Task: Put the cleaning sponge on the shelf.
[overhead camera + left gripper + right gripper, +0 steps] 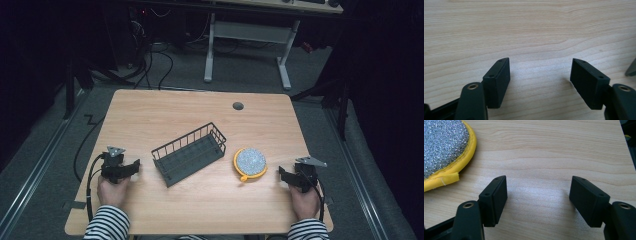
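The dark surroundings swallowed most of the room beyond the table (200,200), and the person's arms were cut off at the bottom edge of the high view, leaving striped sleeves (107,225) and two hands. In the left gripper view a grey sliver at the right edge was too cropped to identify. In the right gripper view the round scrubbing pad (444,150) was cut off by the top and left edges, showing a glittery silver face and a yellow rim.

The left claw (131,168) rested on the table near its left front, jaws spread wide with bare wood between them. The right claw (284,175) sat near the right front, jaws likewise wide apart and holding nothing.

The wire basket (190,152) stood empty in the middle of the table, turned at an angle, between the two claws. The pad lay flat just to the basket's right, near the right claw but apart from it.
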A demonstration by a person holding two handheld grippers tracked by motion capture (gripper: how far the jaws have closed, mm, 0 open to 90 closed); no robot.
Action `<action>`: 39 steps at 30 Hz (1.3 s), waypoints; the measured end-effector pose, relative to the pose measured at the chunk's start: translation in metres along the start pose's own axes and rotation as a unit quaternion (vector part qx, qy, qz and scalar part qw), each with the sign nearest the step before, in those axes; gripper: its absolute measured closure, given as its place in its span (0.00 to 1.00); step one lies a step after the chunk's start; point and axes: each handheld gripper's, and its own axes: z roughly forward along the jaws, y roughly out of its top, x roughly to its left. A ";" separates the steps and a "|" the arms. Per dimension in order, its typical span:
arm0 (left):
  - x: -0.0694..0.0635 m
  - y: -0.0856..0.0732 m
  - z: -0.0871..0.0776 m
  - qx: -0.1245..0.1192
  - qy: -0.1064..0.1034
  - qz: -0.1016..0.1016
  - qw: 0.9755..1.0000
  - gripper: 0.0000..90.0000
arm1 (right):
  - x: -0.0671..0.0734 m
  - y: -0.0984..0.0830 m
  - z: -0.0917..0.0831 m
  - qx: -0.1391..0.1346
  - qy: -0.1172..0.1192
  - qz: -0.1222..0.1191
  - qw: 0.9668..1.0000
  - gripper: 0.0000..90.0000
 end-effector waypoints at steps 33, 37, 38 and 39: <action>0.000 -0.005 0.002 -0.012 0.015 0.003 1.000 0.26 | 0.022 0.040 -0.022 0.059 0.058 -0.034 0.996 0.47; 0.000 -0.005 0.002 -0.012 0.015 0.003 1.000 0.26 | 0.033 0.050 -0.020 0.058 0.069 -0.047 0.995 0.47; 0.001 -0.005 0.002 -0.012 0.014 0.003 1.000 0.26 | 0.035 0.052 -0.019 0.059 0.072 -0.046 0.995 0.47; 0.001 -0.005 0.002 -0.012 0.014 0.003 1.000 0.26 | 0.037 0.053 -0.019 0.059 0.074 -0.046 0.994 0.47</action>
